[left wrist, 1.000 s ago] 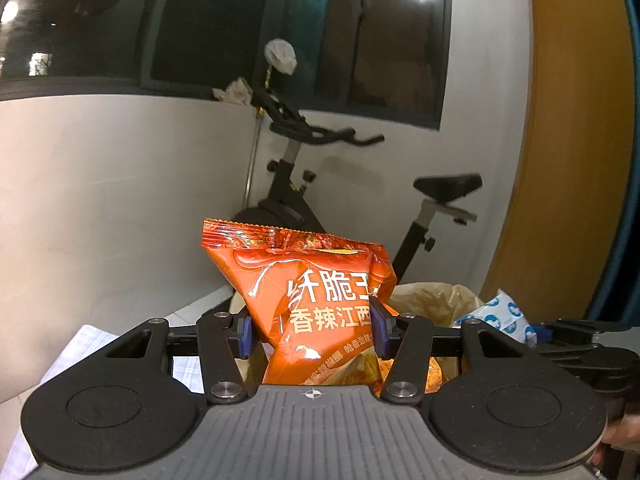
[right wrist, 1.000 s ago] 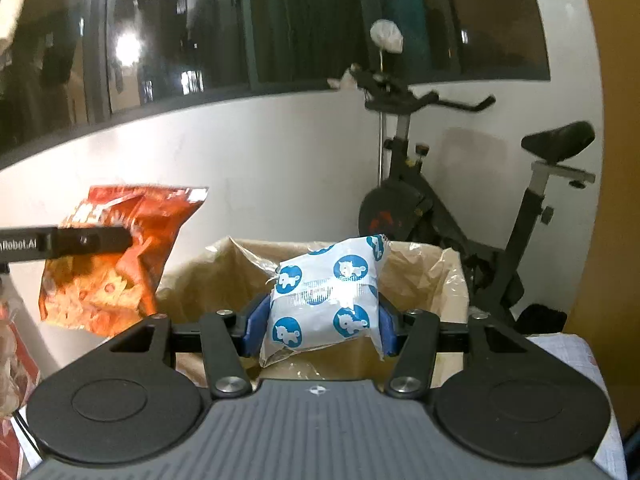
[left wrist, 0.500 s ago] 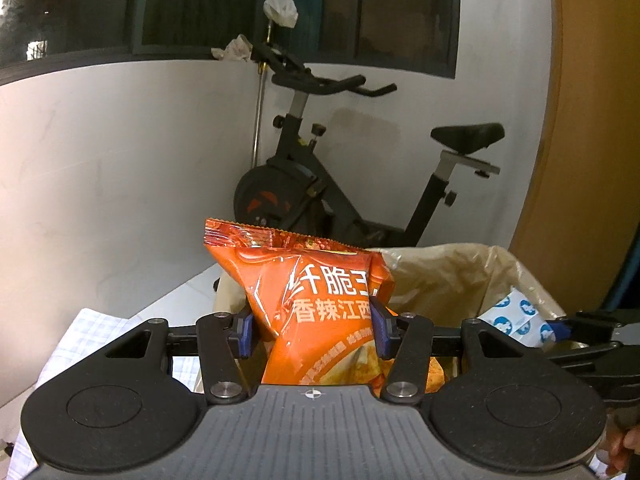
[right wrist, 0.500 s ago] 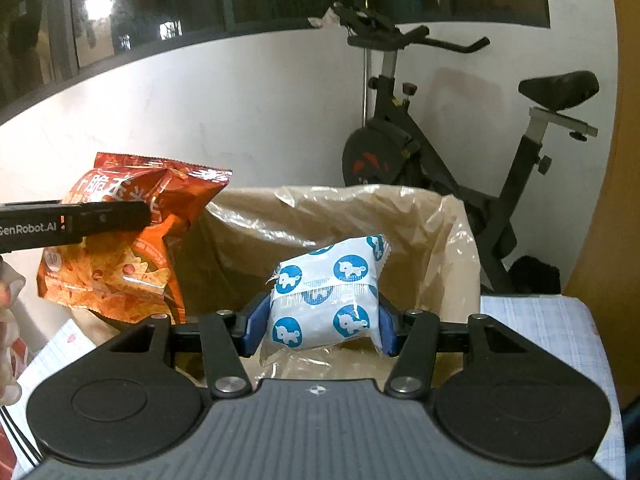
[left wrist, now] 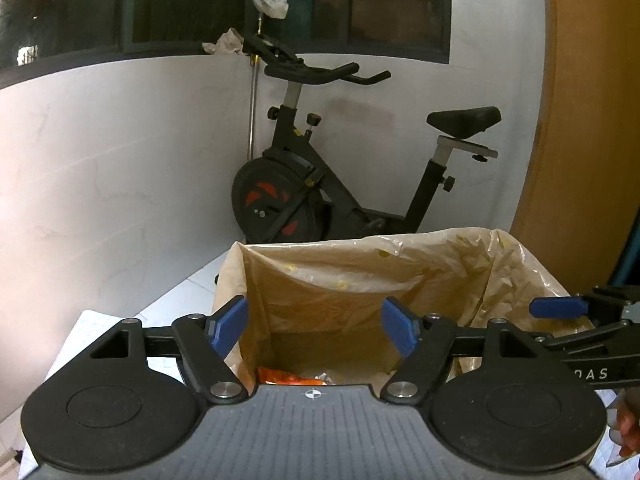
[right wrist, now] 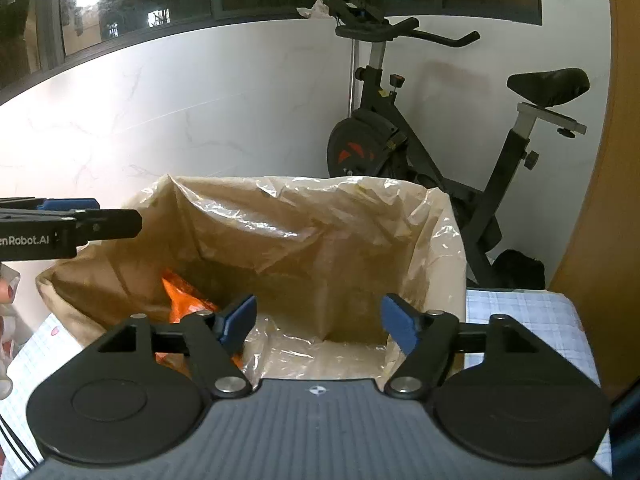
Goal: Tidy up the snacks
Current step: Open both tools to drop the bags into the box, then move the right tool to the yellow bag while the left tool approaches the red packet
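While both claws hang over the lined box, findings are entered view by view.

Left wrist view, left claw: jaws wide, having just been opening; nothing between the pads.
Left wrist view, lined box: straight ahead of and below this claw, mouth open; one box counted.
Left wrist view, orange snack bag: one counted, low in the box directly under the claw, mostly hidden by the claw body; its long axis cannot be told.
Left wrist view, right claw: seen to the right of the left claw, level with it, over the box rim.

Right wrist view, right claw: jaws wide, having just been opening; nothing between the pads.
Right wrist view, lined box: ahead of and beneath this claw.
Right wrist view, orange snack bag: below and left of this claw, lying against the box's left side.
Right wrist view, other snacks in box: none visible; the floor beneath the claw is hidden.
Right wrist view, left claw: to the left, over the box's left rim.

Judgement, nearer arm: the left claw is nearer the orange bag.
Judgement, step: release into the box appears complete; next move likely lifts clear to fetch more snacks.
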`<action>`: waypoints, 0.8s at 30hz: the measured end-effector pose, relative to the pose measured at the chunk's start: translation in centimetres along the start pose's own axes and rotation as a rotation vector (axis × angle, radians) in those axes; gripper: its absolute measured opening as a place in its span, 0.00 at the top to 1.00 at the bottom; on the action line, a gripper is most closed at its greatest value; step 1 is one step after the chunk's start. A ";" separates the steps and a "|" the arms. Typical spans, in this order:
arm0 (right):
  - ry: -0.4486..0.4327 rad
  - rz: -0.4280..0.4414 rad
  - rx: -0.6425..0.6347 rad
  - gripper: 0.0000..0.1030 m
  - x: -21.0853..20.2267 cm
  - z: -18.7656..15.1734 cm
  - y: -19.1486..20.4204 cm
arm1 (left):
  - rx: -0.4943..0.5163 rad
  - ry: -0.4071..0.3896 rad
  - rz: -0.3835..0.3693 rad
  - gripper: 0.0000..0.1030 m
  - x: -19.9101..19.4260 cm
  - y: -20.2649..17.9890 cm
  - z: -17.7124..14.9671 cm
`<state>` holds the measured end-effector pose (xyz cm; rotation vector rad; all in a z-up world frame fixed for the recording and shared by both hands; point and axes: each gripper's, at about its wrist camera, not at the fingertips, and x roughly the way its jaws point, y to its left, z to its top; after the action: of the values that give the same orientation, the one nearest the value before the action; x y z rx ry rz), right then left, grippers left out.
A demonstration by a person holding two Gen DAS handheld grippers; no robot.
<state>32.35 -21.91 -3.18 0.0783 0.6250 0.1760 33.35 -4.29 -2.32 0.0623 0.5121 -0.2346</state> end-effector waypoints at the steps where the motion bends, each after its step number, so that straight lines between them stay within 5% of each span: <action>1: -0.003 0.001 0.002 0.27 -0.2 0.0 0.1 | 0.001 -0.002 0.002 0.26 -0.3 0.1 0.0; 18: -0.183 0.021 0.053 0.22 -9.2 -1.3 1.2 | -0.072 -0.104 -0.001 0.26 -9.5 3.1 -1.1; 24: -0.221 0.029 0.053 0.21 -11.6 -3.0 1.6 | -0.089 -0.075 0.010 0.26 -11.5 4.6 -3.6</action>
<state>21.07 -22.46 1.26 0.1555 0.4084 0.1766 23.04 2.97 0.20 -0.0304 0.4465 -0.2034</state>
